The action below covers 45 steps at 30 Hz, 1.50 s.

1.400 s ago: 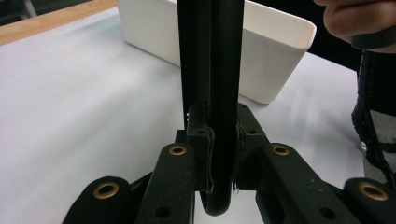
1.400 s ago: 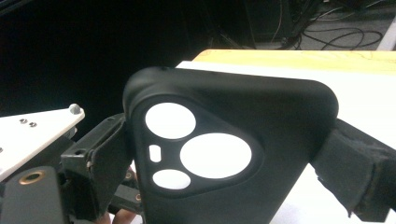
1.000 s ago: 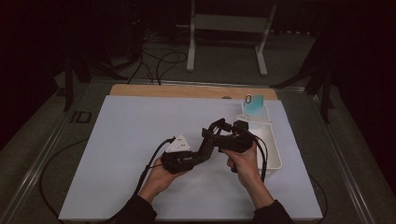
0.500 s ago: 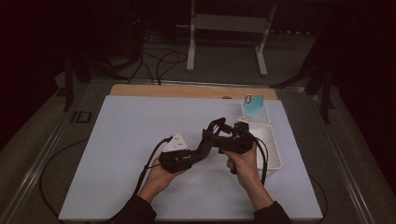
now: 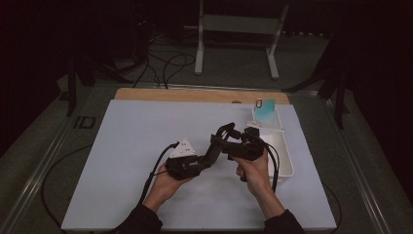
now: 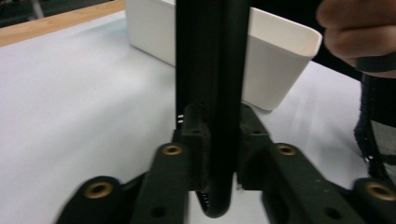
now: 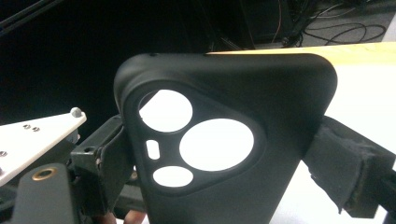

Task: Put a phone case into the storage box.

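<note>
Phone case (image 5: pixel 220 141) hangs above the mat's (image 5: pixel 136 146) right half, near the white bin (image 5: pixel 287 163), between both grippers; left gripper (image 6: pixel 215 154) pinches its edge for handover; right gripper (image 7: pixel 224 186) clamps its sides, cutouts facing.

The table (image 5: pixel 146 195) carries a white sheet, with a bare wooden strip (image 5: pixel 195 94) along the far edge. A white bin (image 5: pixel 287 161) rests on the sheet at right.

Phone case (image 5: pixel 214 148) between left claw (image 5: pixel 210 155) and right claw (image 5: pixel 225 139), above the bench (image 5: pixel 136 141); bin (image 5: pixel 285 161) at right.
</note>
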Each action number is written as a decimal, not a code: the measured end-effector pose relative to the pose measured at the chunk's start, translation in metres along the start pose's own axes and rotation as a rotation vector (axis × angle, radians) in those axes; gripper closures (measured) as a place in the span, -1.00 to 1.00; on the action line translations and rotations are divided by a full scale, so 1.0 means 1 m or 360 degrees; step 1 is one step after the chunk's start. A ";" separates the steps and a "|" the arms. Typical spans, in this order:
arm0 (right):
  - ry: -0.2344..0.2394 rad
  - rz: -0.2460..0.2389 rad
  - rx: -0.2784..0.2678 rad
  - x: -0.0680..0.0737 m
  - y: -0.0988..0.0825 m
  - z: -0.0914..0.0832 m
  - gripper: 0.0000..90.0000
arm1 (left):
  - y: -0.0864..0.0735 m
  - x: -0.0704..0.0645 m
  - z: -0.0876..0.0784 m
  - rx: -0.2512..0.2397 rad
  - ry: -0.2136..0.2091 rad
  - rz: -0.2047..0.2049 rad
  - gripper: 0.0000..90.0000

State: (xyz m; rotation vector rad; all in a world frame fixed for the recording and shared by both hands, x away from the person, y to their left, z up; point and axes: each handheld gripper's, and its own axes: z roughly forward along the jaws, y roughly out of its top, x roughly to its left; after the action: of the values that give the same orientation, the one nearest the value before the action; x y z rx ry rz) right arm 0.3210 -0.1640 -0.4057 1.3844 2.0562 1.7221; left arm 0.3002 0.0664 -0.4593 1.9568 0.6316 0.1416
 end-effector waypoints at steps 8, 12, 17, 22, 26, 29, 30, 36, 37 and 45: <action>-0.0046 -0.0053 -0.0001 0.002 0.001 0.000 -0.68 | -0.005 0.001 -0.007 0.0048 0.0103 -0.0004 0.14; -0.0059 -0.0067 0.0001 0.002 0.001 0.000 -0.68 | -0.009 0.004 -0.013 0.0055 0.0157 -0.0013 0.01; -0.0075 -0.0082 0.0007 0.003 0.002 0.002 -0.68 | -0.013 0.006 -0.023 0.0051 0.0273 -0.0016 -0.26; -0.0090 -0.0103 0.0007 0.004 0.004 0.002 -0.69 | -0.017 0.010 -0.032 0.0041 0.0404 -0.0046 -0.58; -0.0098 -0.0118 0.0002 0.004 0.007 0.001 -0.68 | -0.022 0.014 -0.040 0.0040 0.0489 -0.0064 -0.70; -0.0115 -0.0134 0.0002 0.003 0.010 0.001 -0.68 | -0.028 0.018 -0.047 0.0025 0.0520 -0.0084 -0.80; -0.0124 -0.0145 0.0004 0.003 0.011 0.000 -0.68 | -0.030 0.019 -0.051 0.0021 0.0537 -0.0091 -0.82; -0.0157 -0.0168 0.0002 -0.001 0.018 0.000 -0.68 | -0.048 0.027 -0.067 -0.0009 0.0578 -0.0119 -0.95; -0.0165 -0.0173 0.0002 -0.001 0.019 0.000 -0.68 | -0.050 0.027 -0.070 -0.0013 0.0582 -0.0119 -0.96; -0.0229 -0.0231 -0.0020 -0.009 0.037 -0.003 -0.68 | -0.071 0.034 -0.100 -0.0089 0.0640 -0.0152 -1.00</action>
State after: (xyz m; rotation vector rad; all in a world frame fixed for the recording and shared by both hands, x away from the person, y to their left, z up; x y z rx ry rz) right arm 0.3447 -0.1744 -0.3776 1.2806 2.0105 1.5290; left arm 0.2672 0.1869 -0.4804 1.8524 0.9694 0.4960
